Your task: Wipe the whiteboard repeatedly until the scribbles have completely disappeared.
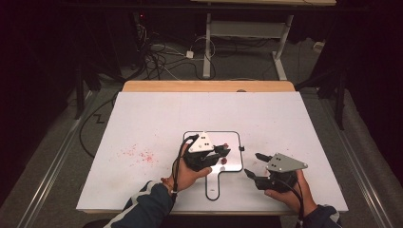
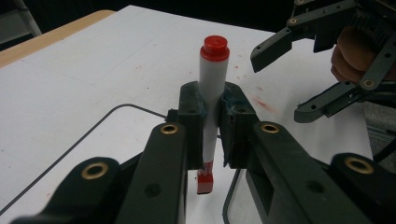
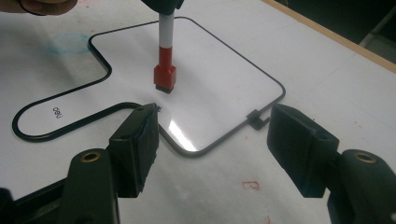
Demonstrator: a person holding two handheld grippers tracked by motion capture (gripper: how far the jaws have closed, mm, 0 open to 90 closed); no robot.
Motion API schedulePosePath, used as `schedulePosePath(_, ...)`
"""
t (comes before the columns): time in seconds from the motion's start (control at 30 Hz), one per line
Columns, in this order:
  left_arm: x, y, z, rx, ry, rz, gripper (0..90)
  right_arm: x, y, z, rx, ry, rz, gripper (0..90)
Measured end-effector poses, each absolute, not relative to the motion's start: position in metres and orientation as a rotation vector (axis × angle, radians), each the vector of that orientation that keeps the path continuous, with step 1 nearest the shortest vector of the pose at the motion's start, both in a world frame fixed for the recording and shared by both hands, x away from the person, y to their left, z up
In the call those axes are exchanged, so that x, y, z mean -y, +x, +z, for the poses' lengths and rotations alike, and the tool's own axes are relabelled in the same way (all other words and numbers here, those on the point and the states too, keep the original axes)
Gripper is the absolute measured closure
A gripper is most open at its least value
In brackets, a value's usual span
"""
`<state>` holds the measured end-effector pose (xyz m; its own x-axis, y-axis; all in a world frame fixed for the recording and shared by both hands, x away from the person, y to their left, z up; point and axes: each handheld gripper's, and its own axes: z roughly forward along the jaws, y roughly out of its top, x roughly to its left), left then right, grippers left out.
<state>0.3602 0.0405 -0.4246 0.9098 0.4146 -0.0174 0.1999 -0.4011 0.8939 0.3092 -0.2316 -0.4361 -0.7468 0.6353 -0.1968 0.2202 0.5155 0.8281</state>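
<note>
**Marker held upright over small whiteboard**

A white surface (image 1: 157,118) with a wooden strip along its far edge is seen from above; faint red specks are scattered toward its near left part. A small whiteboard (image 1: 233,142) with a thin black frame and a handle-shaped tab is laid near the middle of the near edge, the tab pointing toward that edge.

The left gripper (image 1: 221,153) is held over the whiteboard, and its jaws are pressed tight on the white barrel of a marker (image 2: 212,88). The marker is kept upright, its red cap on top and its red end with a dark pad at the bottom just above or on the board; contact cannot be told.

The right gripper (image 1: 253,164) is held just beside the right edge of the whiteboard, near the surface's near edge. Its jaws are spread wide with nothing between them, and they are pointed toward the marker, apart from it.
</note>
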Motion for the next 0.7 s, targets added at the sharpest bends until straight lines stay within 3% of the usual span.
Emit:
schedulePosePath(0.43,-0.006,0.377,-0.427,-0.399,1.986,0.051,78.7,0.241,0.313,-0.432,-2.238,0.745,1.136,35.3)
schedulePosePath(0.7,0.005,0.38,-0.429,-0.406,1.98,0.049,78.7,0.241,0.313,-0.434,-2.245,0.757,1.142,35.8)
